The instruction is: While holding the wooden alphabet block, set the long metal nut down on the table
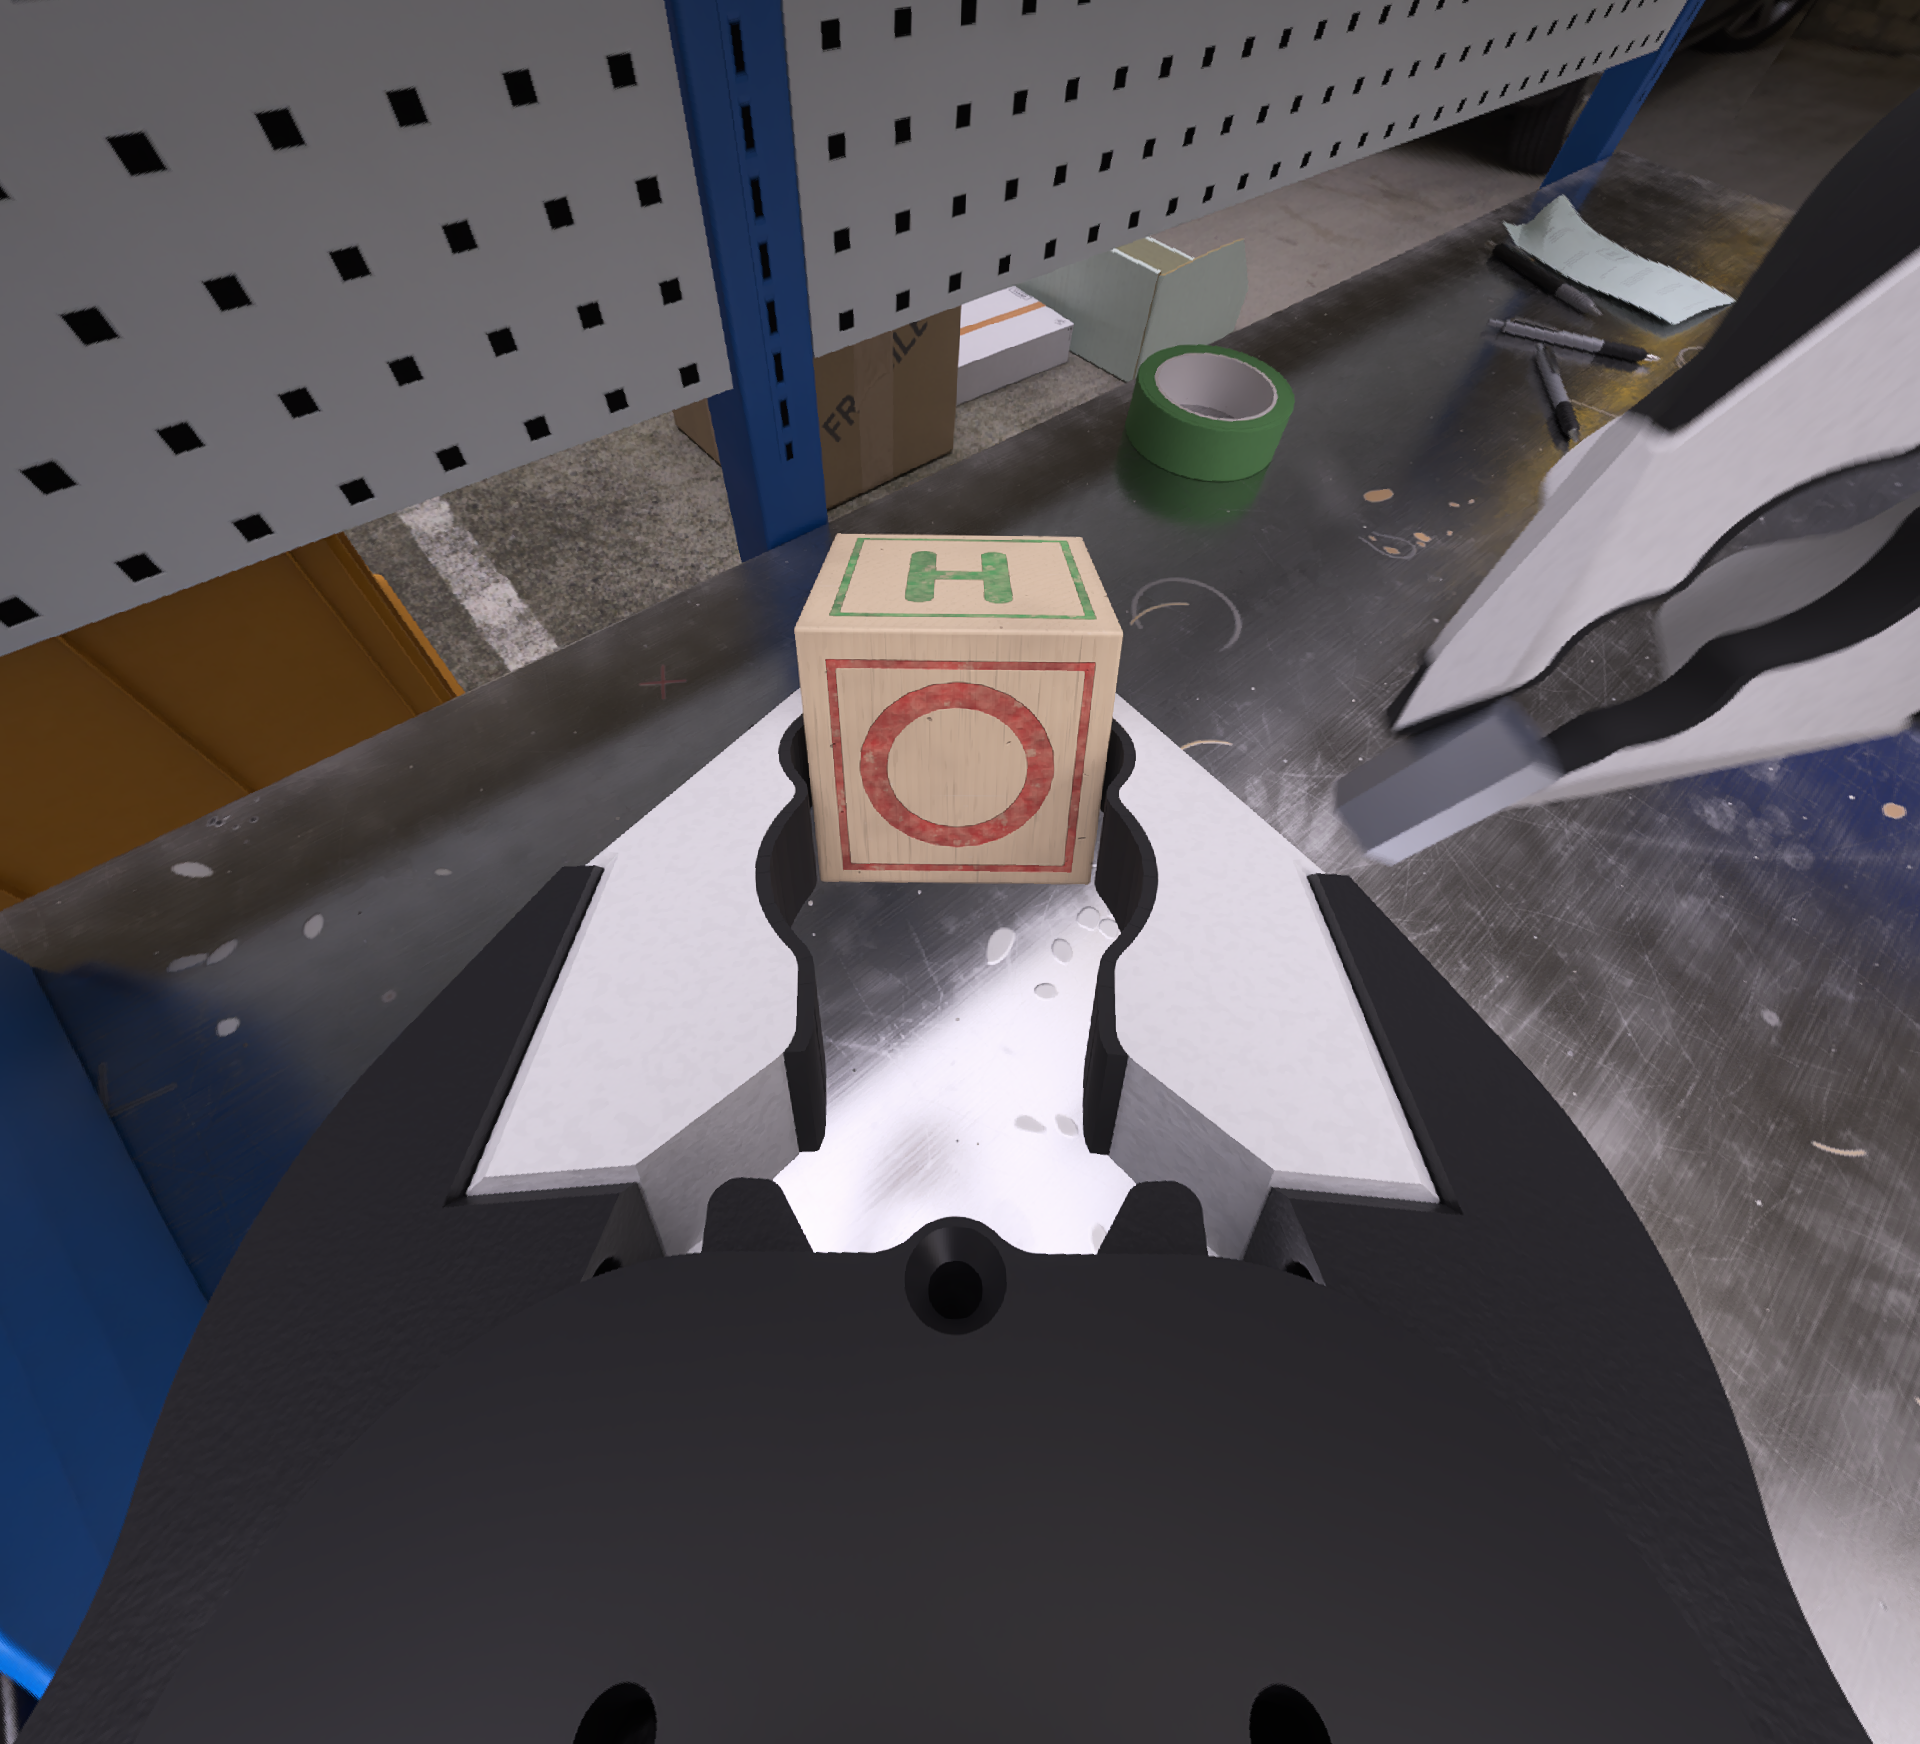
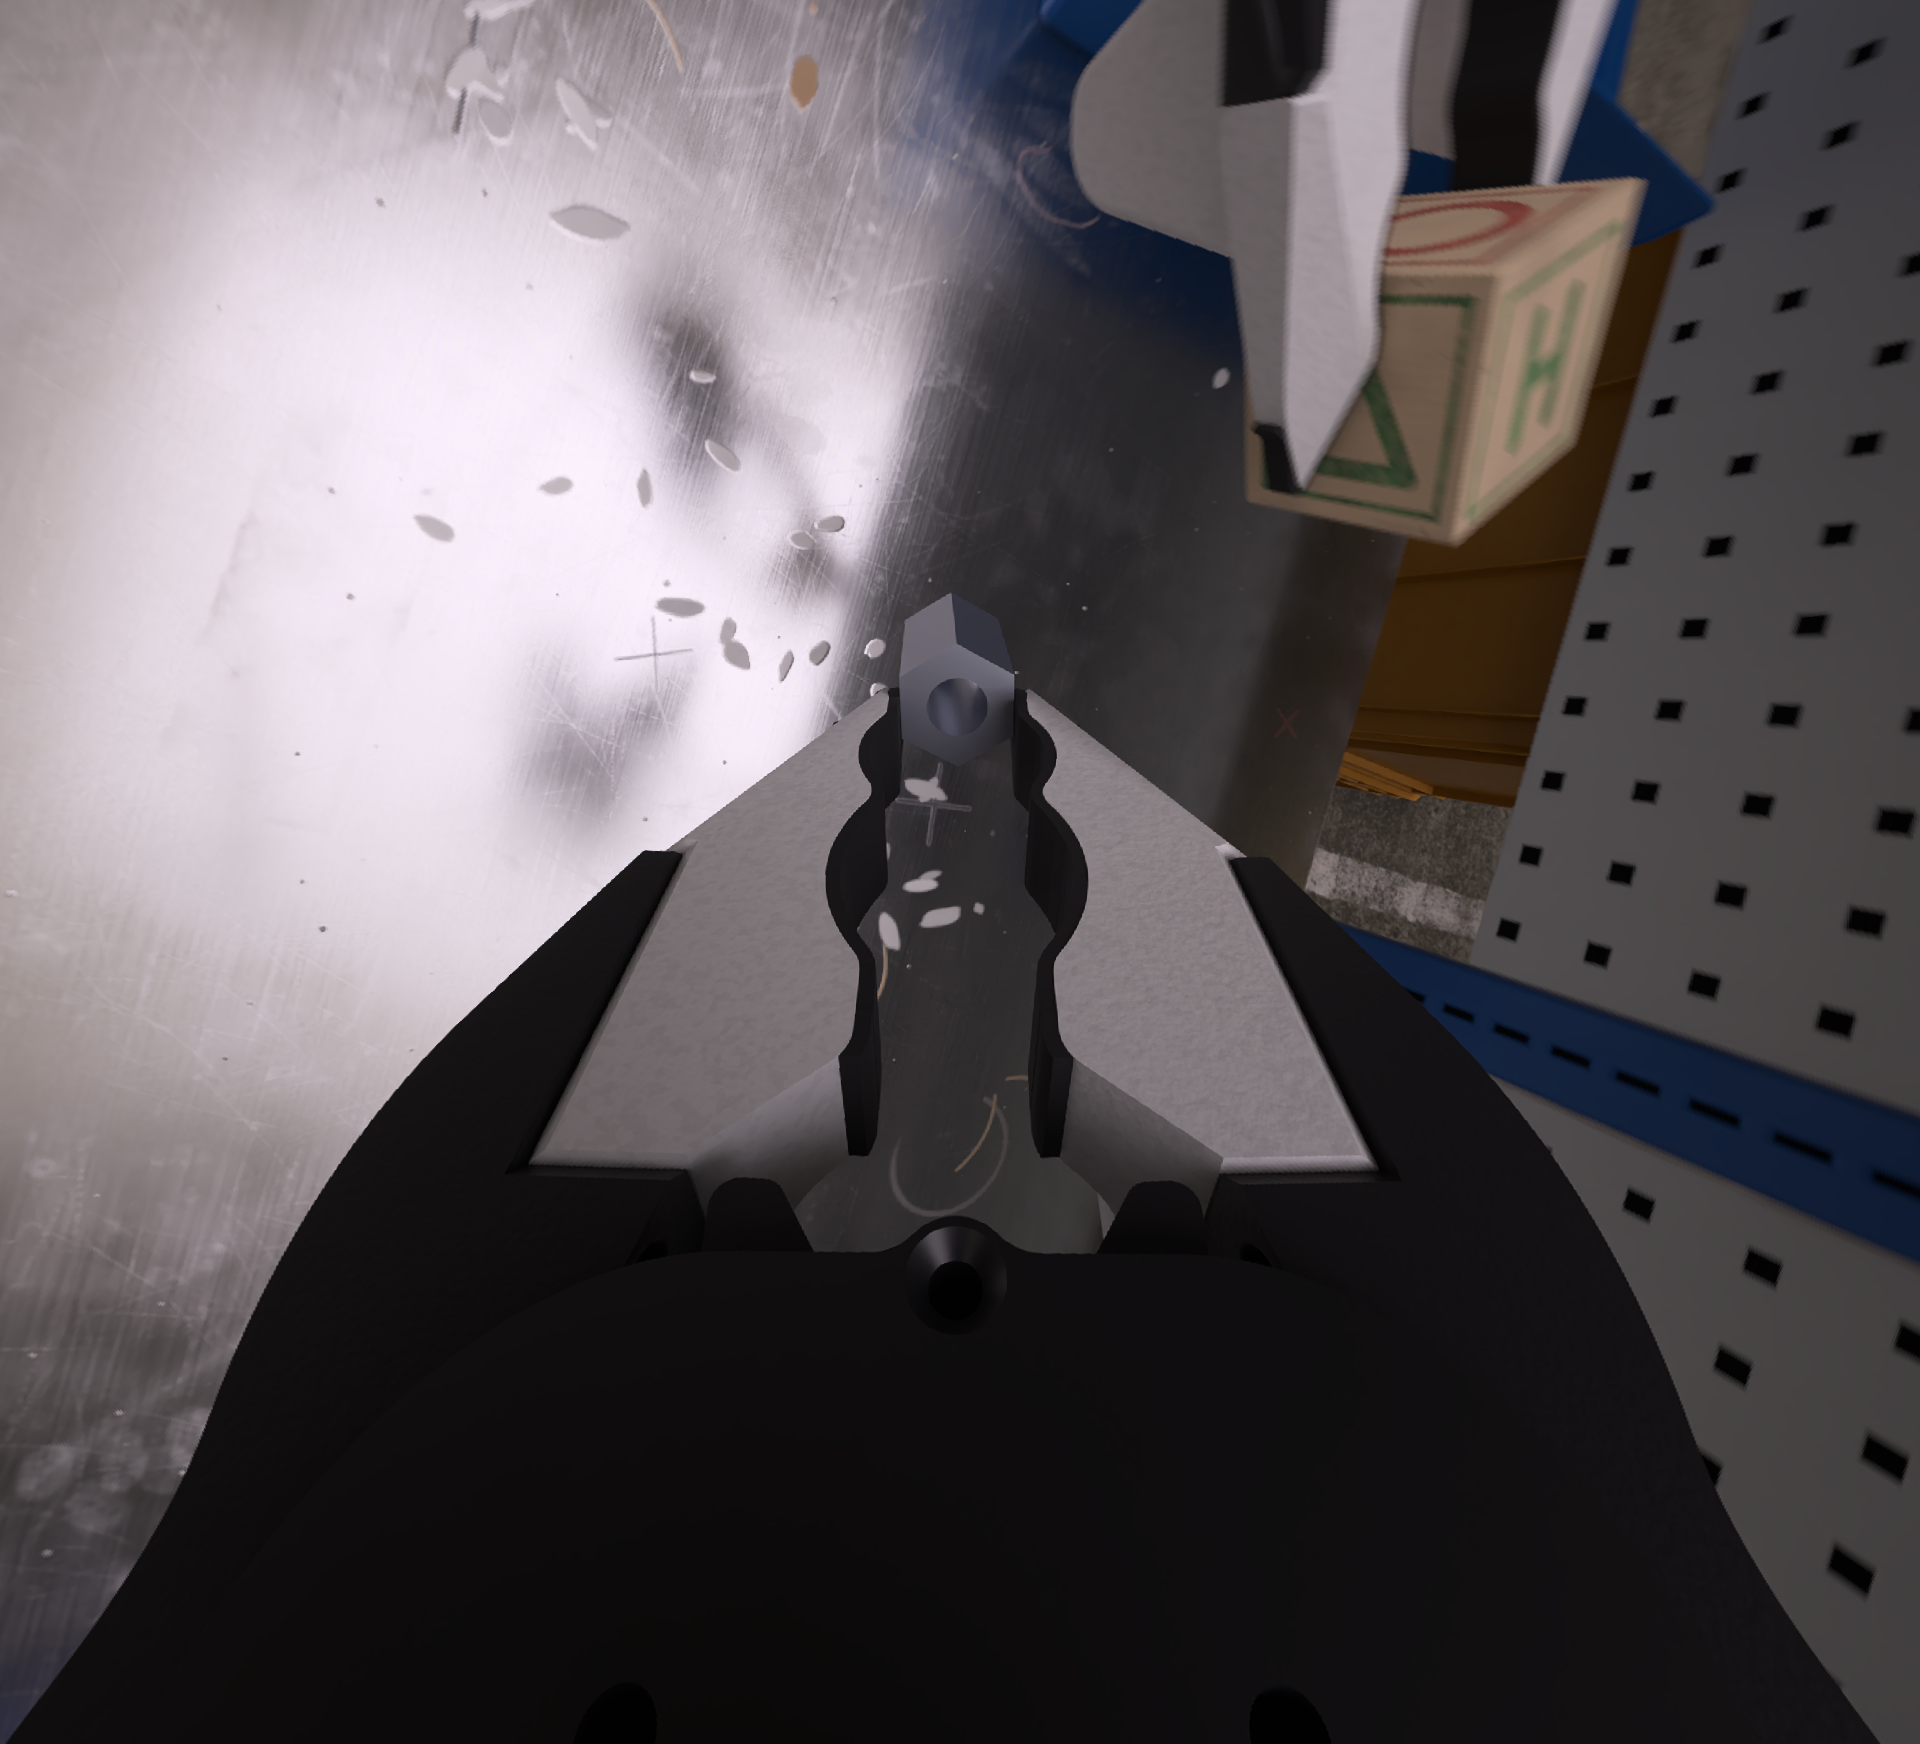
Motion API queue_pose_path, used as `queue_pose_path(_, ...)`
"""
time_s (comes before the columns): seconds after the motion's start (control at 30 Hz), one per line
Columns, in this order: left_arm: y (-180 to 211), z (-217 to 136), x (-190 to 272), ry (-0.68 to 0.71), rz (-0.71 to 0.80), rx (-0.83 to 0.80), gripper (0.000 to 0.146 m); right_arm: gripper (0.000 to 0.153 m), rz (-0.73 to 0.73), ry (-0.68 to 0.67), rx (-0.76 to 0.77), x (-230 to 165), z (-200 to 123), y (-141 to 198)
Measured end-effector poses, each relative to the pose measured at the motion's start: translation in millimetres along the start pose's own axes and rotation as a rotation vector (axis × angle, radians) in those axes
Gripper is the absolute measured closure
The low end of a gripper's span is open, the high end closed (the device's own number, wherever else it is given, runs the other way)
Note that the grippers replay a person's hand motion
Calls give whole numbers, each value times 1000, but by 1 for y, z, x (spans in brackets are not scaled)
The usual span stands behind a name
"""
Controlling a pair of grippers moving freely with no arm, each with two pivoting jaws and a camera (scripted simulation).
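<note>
My left gripper (image 1: 956, 759) is shut on the wooden alphabet block (image 1: 958, 707), a light cube with red and green markings, held above the scratched metal table (image 1: 1558, 1019). The block also shows in the right wrist view (image 2: 1507, 375) at the upper right, in the left gripper's fingers (image 2: 1309, 281). My right gripper (image 2: 956, 707) is shut on the long metal nut (image 2: 954, 692), a grey hexagonal piece held at the fingertips above the table (image 2: 312, 551). In the left wrist view the right gripper (image 1: 1475, 759) enters from the right with the nut (image 1: 1423, 806) between its tips.
A green tape roll (image 1: 1210, 411) lies on the table beyond the block. Several pens (image 1: 1558, 344) and a paper sheet (image 1: 1610, 266) lie at the far right. A grey pegboard (image 1: 312, 188) with a blue post (image 1: 727, 188) stands behind. Cardboard boxes (image 1: 894, 406) sit under it.
</note>
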State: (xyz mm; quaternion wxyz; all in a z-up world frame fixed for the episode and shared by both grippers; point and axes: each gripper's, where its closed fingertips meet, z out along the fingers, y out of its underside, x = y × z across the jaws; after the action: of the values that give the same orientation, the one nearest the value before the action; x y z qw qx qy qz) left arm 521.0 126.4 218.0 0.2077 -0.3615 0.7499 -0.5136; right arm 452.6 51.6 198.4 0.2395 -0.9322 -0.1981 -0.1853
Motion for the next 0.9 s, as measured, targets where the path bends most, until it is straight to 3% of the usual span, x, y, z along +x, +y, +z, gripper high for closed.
queue_pose_path(0.1,0,0,0,-1,4,1,94,132,73,42,62,3,-31,10)
queue_pose_path(0.2,0,0,0,-3,6,7,94,132,168,103,73,5,-66,44)
queue_pose_path(0.3,0,0,0,-2,7,12,94,132,283,165,26,5,-98,99)
queue_pose_path(0.5,0,0,0,-3,5,13,94,132,608,265,-138,-1,-144,240)
queue_pose_path(0.67,0,0,0,-3,4,13,94,132,881,232,-314,-35,-135,344)
queue_pose_path(0.9,0,0,0,-8,5,8,94,132,1069,160,-473,-78,-95,424)
